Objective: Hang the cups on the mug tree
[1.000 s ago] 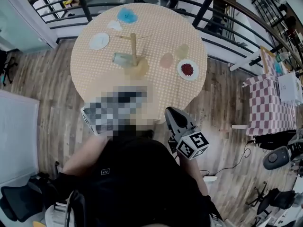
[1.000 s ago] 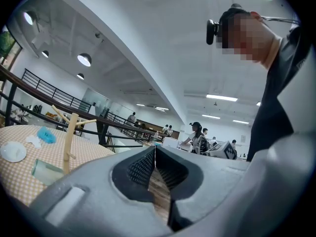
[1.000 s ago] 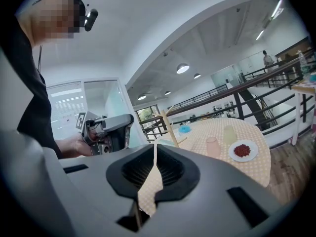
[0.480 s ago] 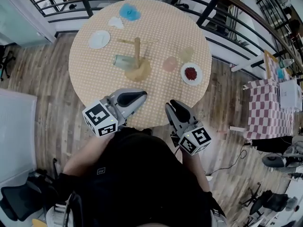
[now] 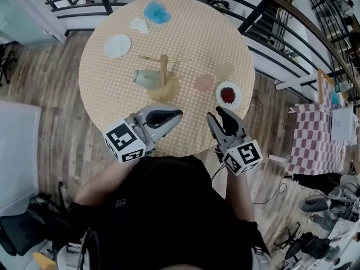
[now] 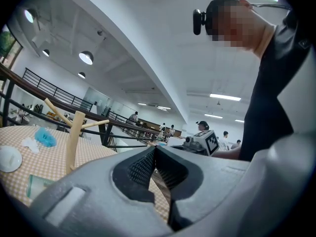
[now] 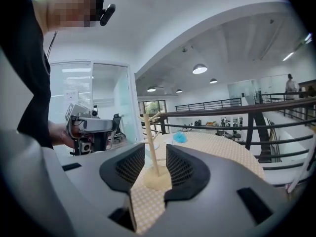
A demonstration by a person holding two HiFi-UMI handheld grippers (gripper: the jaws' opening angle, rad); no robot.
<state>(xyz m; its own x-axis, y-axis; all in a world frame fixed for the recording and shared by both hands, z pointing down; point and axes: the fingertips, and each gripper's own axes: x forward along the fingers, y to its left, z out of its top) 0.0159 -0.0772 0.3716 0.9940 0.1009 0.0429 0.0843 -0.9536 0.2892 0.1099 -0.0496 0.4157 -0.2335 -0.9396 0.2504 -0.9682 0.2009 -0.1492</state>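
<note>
At the near edge of the table (image 5: 107, 106), the left gripper (image 5: 175, 115) is clamped shut and empty, while the right gripper (image 5: 217, 115) is opening its jaws on nothing. Mid-table, the mug tree (image 5: 163, 72) stands bare, a clear cup (image 5: 145, 77) lying beside its base; every hanging apparently remains.

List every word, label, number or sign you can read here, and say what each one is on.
No readable text anywhere.
Left marker cube: black-and-white square pattern, no letters.
Right marker cube: the same.
White mark on the black shirt: too small to read.
Papers on the checked table: print too small to read.
</note>
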